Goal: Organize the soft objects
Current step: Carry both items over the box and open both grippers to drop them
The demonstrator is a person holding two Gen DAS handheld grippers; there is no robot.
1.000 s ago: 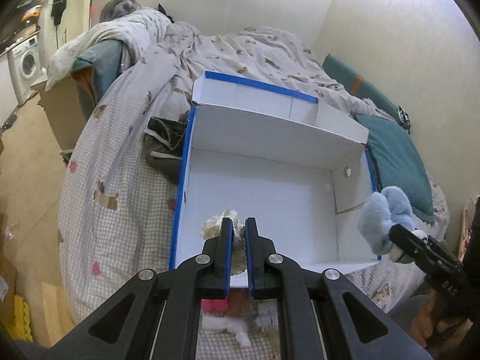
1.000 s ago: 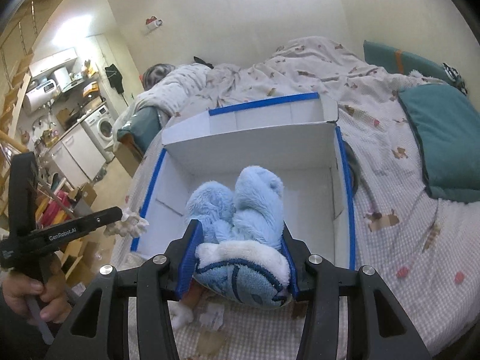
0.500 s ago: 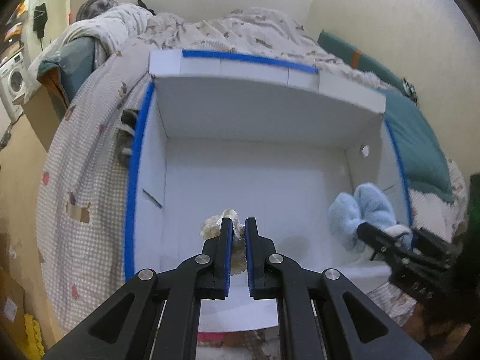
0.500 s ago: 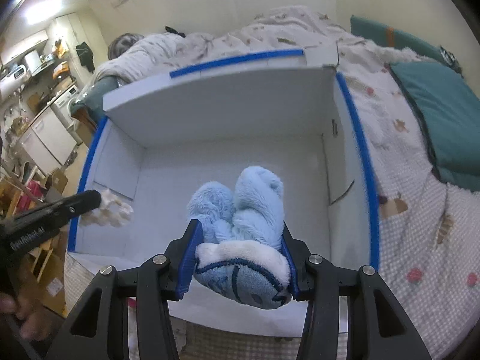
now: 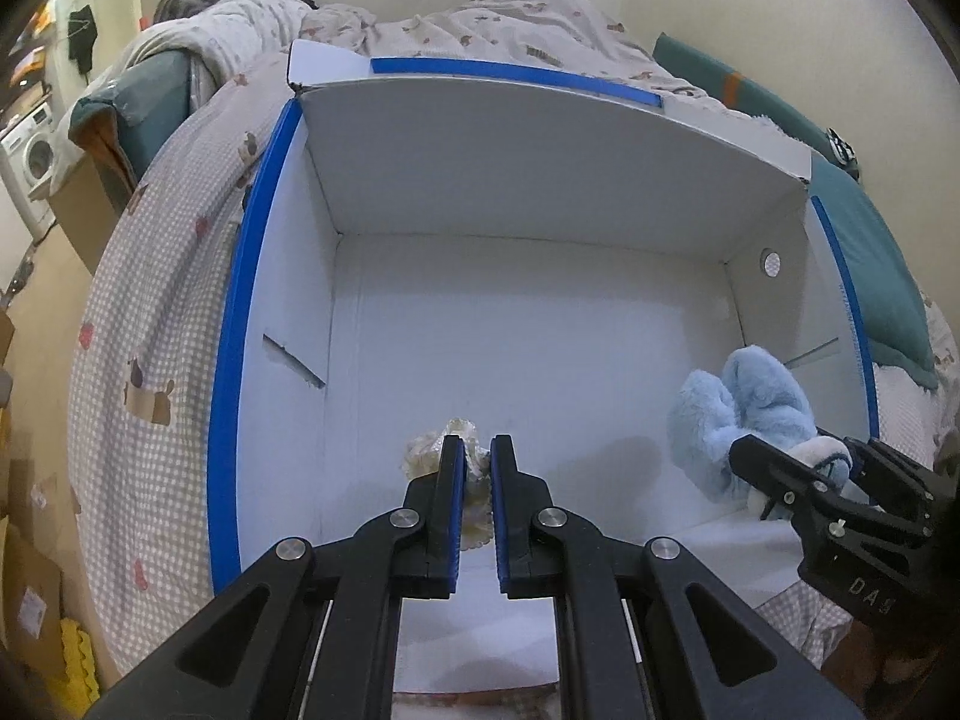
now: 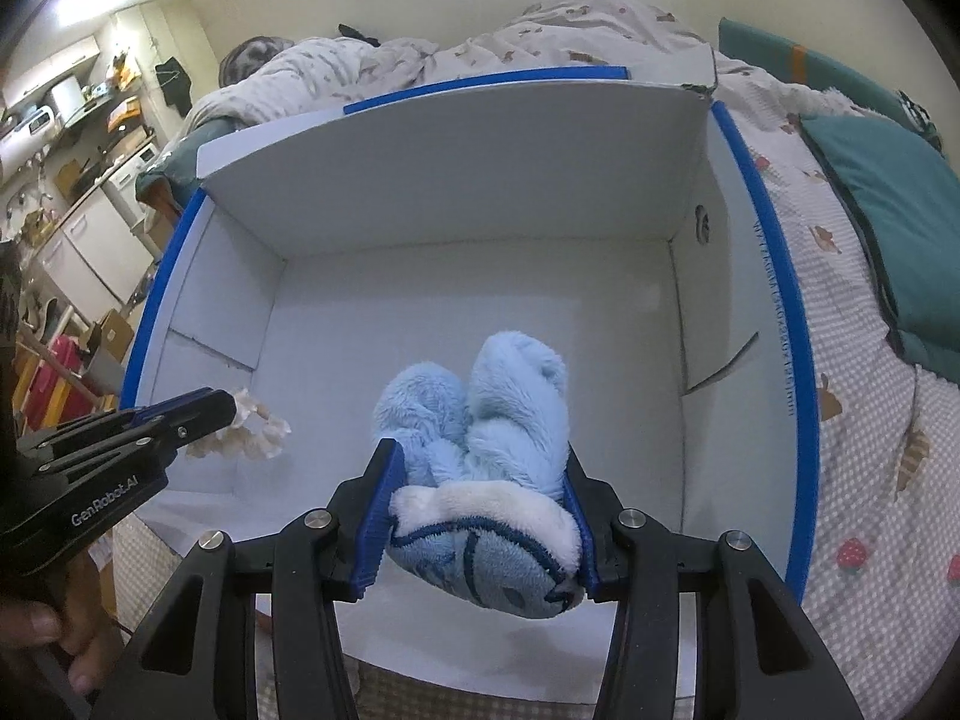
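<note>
A white cardboard box with blue-taped rims [image 5: 231,360] [image 6: 774,276] stands open on the bed, its floor bare. My left gripper [image 5: 477,450] is shut on a small cream lacy cloth [image 5: 423,456], held low inside the box at its near left; the cream cloth [image 6: 258,426] also shows in the right wrist view. My right gripper [image 6: 480,468] is shut on a fluffy light-blue soft piece with a white cuff [image 6: 498,420], held inside the box near the right wall, and the blue piece [image 5: 744,414] shows in the left wrist view.
The box sits on a checked bedspread [image 5: 150,330] with a rumpled duvet [image 6: 540,30] behind it. Teal pillows [image 6: 888,210] lie to the right. A washing machine [image 5: 30,156] and kitchen units [image 6: 78,228] stand beyond the bed's left edge. A hand [image 6: 66,648] grips the left tool.
Both grippers have come down and forward from above the near rim into the box, each still holding its cloth. The box now fills both views.
</note>
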